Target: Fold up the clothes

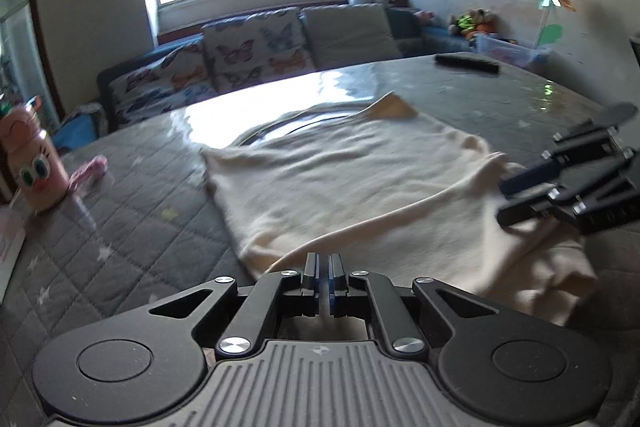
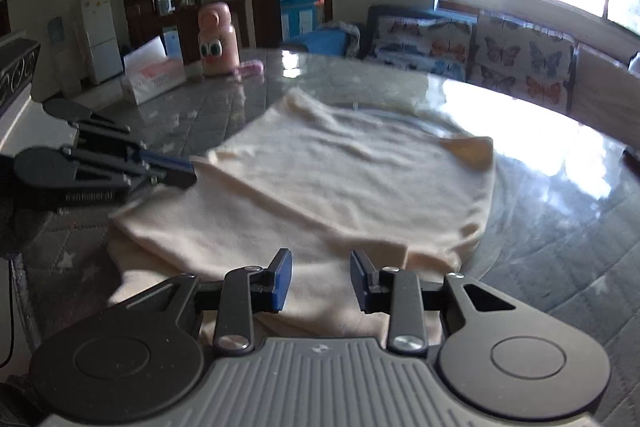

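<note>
- A cream garment (image 1: 352, 179) lies spread on the grey quilted table (image 1: 132, 211), partly folded: one flap lies diagonally across the body, and the near edge bunches in a loose heap at the near right.
- The left gripper (image 1: 324, 273) sits at the near edge of the garment with its jaws pressed together. In the right wrist view its tips (image 2: 188, 173) meet the cloth's left edge, but I cannot tell for sure whether cloth is pinched between them.
- The right gripper (image 2: 320, 279) hangs over the near part of the garment with its jaws wide apart, holding nothing; cloth shows in the gap below the blue pads (image 2: 282, 279).
- My judgement: the fold is mid-way, with the side flap laid over and the near heap not yet tidied.
- The next move probably calls for the right gripper to close on the near edge, level with the left one, so both can carry that edge toward the far side evenly.
- A pink bottle (image 1: 34, 163) with cartoon eyes stands at the far left of the table, well apart from the garment, and a dark remote (image 1: 466, 63) lies far right.
</note>
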`<state>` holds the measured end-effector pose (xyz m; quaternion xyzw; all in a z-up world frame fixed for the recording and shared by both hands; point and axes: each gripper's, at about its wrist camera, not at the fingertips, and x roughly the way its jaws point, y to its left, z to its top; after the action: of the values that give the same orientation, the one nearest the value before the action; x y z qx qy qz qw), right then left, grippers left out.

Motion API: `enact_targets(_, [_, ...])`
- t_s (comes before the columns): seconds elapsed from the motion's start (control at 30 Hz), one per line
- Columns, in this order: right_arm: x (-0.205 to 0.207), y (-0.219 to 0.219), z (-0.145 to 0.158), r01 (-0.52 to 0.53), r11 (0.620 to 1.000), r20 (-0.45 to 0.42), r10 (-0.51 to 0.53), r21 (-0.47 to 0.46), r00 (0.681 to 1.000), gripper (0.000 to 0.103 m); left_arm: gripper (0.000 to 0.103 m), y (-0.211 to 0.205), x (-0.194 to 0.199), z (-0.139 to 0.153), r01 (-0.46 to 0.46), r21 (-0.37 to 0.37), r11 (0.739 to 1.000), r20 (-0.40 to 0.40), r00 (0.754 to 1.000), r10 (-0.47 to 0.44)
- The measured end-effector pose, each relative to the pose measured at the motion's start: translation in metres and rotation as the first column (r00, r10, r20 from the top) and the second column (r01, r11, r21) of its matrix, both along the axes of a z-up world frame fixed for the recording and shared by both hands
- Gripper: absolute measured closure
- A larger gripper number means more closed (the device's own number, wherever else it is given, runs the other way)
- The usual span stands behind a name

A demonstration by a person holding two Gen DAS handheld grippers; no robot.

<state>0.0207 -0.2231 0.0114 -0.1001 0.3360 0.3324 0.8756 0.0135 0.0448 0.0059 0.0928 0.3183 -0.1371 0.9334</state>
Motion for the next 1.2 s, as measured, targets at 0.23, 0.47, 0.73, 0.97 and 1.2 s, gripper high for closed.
enact_targets(0.23, [-0.008,-0.007,-0.005,-0.001,1.000,-0.021,0.001,-0.014,1.000,0.071,0.095,0.010,-0.008,-0.003,-0.012,0.007,1.000,-0.005,1.000,0.012])
enact_targets(0.47, [-0.020,-0.017,0.000,-0.008,1.000,-0.021,0.007,-0.023,1.000,0.069,0.062,0.006,-0.048,0.007,0.089,0.067,0.994,0.029,0.995,-0.091])
enact_targets(0.73, [-0.037,-0.026,0.009,-0.018,0.999,0.006,0.018,-0.044,1.000,0.063,0.051,-0.030,-0.092,0.002,0.281,0.192,0.940,0.062,0.953,-0.297])
enact_targets(0.97, [-0.056,-0.038,0.012,-0.037,0.996,0.031,0.040,-0.087,0.999,0.048,0.071,-0.062,-0.092,-0.015,0.331,0.210,0.920,0.085,0.931,-0.355])
enact_targets(1.2, [-0.074,-0.036,0.009,-0.112,0.983,0.075,0.124,-0.144,0.989,0.033,0.094,-0.055,-0.070,0.005,0.259,0.090,0.962,0.114,0.957,-0.269])
